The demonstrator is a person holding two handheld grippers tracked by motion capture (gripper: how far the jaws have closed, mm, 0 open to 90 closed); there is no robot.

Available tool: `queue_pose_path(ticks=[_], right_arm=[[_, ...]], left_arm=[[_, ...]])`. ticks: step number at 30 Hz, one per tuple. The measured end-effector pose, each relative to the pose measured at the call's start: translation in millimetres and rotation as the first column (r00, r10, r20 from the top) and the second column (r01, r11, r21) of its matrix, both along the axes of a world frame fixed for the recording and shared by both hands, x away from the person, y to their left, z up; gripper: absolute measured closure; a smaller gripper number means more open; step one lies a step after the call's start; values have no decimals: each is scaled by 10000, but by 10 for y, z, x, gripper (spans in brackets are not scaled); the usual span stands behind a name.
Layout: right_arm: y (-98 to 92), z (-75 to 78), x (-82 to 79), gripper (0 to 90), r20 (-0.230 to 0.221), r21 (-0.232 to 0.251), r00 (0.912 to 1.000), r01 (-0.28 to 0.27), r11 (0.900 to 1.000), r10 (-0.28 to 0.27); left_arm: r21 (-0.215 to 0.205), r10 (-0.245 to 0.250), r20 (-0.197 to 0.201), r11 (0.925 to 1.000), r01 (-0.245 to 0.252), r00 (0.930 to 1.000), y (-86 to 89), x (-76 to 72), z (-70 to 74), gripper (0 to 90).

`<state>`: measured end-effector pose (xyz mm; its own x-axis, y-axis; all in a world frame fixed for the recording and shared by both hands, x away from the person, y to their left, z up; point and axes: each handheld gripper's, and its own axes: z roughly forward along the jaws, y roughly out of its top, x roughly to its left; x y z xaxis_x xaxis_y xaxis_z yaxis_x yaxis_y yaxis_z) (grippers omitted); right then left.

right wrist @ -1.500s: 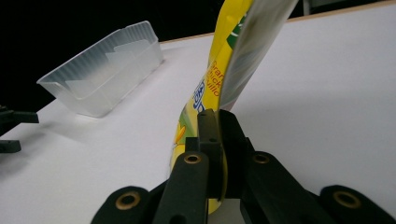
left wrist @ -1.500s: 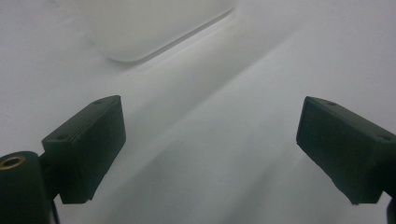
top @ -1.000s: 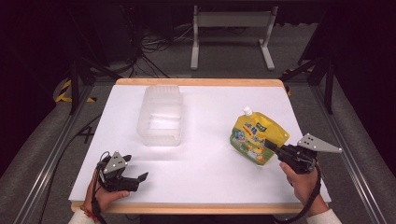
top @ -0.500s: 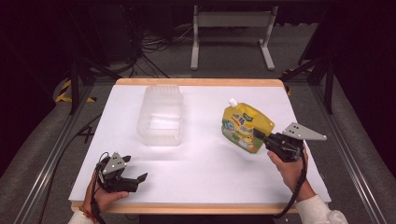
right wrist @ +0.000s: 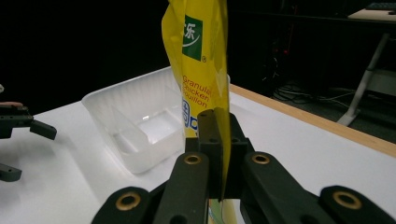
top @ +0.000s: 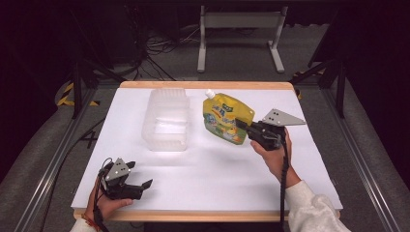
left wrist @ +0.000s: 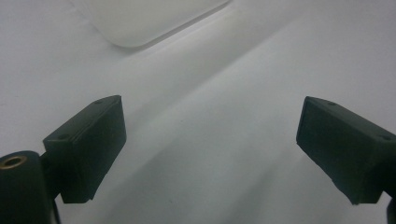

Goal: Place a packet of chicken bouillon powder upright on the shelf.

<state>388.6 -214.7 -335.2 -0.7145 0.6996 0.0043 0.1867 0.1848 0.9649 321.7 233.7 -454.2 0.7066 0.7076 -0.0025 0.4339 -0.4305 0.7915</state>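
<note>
Surface (top: 212, 183), white with a wooden rim, lies bare along its near half. Right gripper (top: 243, 126) fingers clamp the yellow spouted bouillon pouch (top: 223, 118) just beside the clear ribbed plastic tray (top: 166, 119). Left gripper (top: 145, 186) rests near the front-left edge, fingers spread wide.

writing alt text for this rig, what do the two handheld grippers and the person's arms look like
Both are black two-jaw tools with brass-coloured pivots. The right gripper carries a grey triangular plate, trails a black cable; that arm wears a white sleeve. The left gripper has a smaller grey plate.
</note>
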Motion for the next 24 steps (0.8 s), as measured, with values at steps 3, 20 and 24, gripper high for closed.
queue_pose_path(ticks=[3,20,24], right_arm=[[124,26,80,900,30,15,9999,-130,9999,130],[669,113,396,900,149,-10,9978,-649,9979,649],[768,134,441,900,197,40,9972,-726,9974,725]], left_arm=[[-33,-29,-24,10000,29,10000,1,-3,-3,89],[-67,-122,-16,9999,122,9999,23,-6,-8,89],[-53,-88,-58,9999,87,9999,22,-4,-9,90]])
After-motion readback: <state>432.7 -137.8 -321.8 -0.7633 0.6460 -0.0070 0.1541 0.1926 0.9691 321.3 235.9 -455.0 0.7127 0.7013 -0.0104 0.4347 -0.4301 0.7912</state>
